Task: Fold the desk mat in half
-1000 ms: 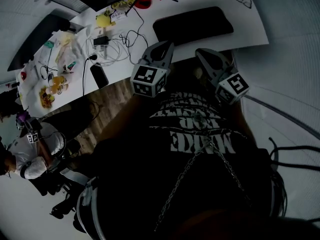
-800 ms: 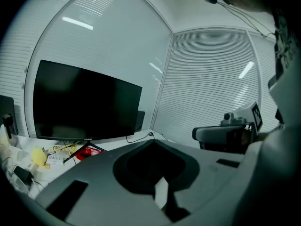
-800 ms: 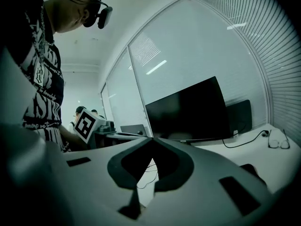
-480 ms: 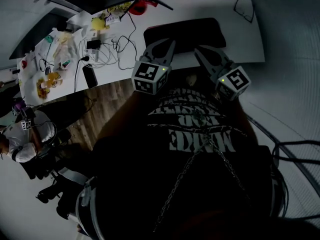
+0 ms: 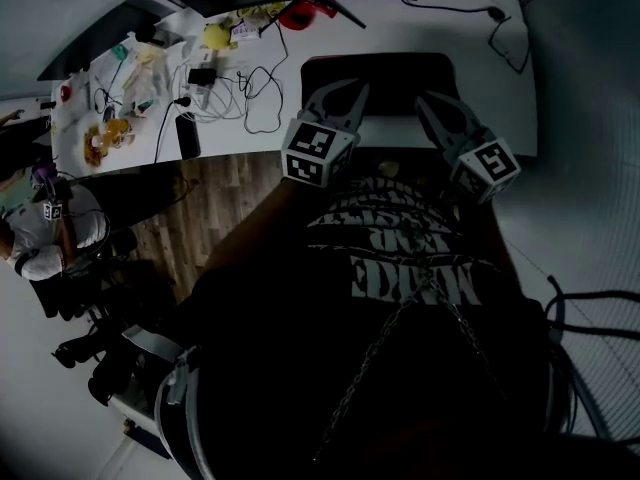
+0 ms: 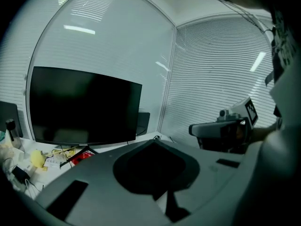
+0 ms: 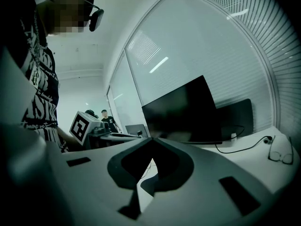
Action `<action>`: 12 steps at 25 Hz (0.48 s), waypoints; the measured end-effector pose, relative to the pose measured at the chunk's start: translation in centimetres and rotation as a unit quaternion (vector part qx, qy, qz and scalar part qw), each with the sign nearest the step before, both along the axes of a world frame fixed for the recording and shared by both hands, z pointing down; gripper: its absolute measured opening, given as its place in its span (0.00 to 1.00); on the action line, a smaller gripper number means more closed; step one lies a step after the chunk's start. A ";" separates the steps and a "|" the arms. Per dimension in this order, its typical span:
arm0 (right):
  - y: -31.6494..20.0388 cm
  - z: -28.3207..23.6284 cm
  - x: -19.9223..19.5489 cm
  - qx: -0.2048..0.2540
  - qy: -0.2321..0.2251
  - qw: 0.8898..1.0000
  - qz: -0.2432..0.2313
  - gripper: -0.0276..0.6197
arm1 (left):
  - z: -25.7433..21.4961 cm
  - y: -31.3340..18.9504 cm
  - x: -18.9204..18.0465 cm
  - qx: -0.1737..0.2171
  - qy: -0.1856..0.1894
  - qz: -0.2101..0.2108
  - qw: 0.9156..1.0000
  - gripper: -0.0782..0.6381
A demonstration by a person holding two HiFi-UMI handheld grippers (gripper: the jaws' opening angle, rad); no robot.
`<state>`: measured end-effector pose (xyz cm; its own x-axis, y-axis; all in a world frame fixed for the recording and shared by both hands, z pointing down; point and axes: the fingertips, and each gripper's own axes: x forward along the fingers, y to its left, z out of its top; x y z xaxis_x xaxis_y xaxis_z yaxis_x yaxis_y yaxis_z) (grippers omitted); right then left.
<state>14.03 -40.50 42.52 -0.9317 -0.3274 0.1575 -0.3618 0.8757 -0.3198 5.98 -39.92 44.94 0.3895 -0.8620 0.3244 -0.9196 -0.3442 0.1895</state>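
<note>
The black desk mat (image 5: 380, 76) lies flat on the white desk (image 5: 480, 78), in front of a dark monitor (image 6: 84, 106). My left gripper (image 5: 338, 96) hangs above the mat's near left edge, its jaws shut with nothing between them. My right gripper (image 5: 434, 104) is held over the near right edge, also shut and empty. In the left gripper view the jaws (image 6: 153, 141) meet at a point, and the right gripper (image 6: 225, 128) shows beside them. In the right gripper view the closed tips (image 7: 150, 139) face the monitor (image 7: 183, 112).
Tangled cables (image 5: 235, 93), a phone (image 5: 187, 138), yellow items (image 5: 215, 36) and a red object (image 5: 300, 11) crowd the desk's left part. Glasses (image 5: 510, 33) lie at the far right. A person (image 5: 40, 238) sits at the left, past a strip of wooden floor (image 5: 200, 208).
Both grippers have moved forward, from short of the desk's near edge to over the mat's near edge. Their jaws stayed shut. The head view has swung so that the desk lies squarer.
</note>
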 end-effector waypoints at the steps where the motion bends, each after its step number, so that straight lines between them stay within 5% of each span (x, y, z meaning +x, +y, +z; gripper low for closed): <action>1: -0.2 0.0 -0.7 0.002 -0.002 1.000 -0.008 0.04 | 0.1 -0.1 -0.6 -0.001 -0.002 -0.007 1.000 0.12; 6: -0.1 -0.6 -5.0 0.001 0.004 0.999 -0.054 0.04 | 0.4 -0.5 -4.3 -0.008 0.000 -0.045 0.999 0.12; 12: -1.5 0.8 -7.9 -0.003 0.008 0.999 -0.044 0.04 | 1.1 -0.9 -7.7 -0.017 -0.010 -0.038 0.999 0.12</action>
<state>6.17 -41.97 43.35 -0.9540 -0.2441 0.1740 -0.2893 0.9018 -0.3209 -1.69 -40.78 46.07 0.3168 -0.8769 0.3614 -0.9465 -0.2676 0.1805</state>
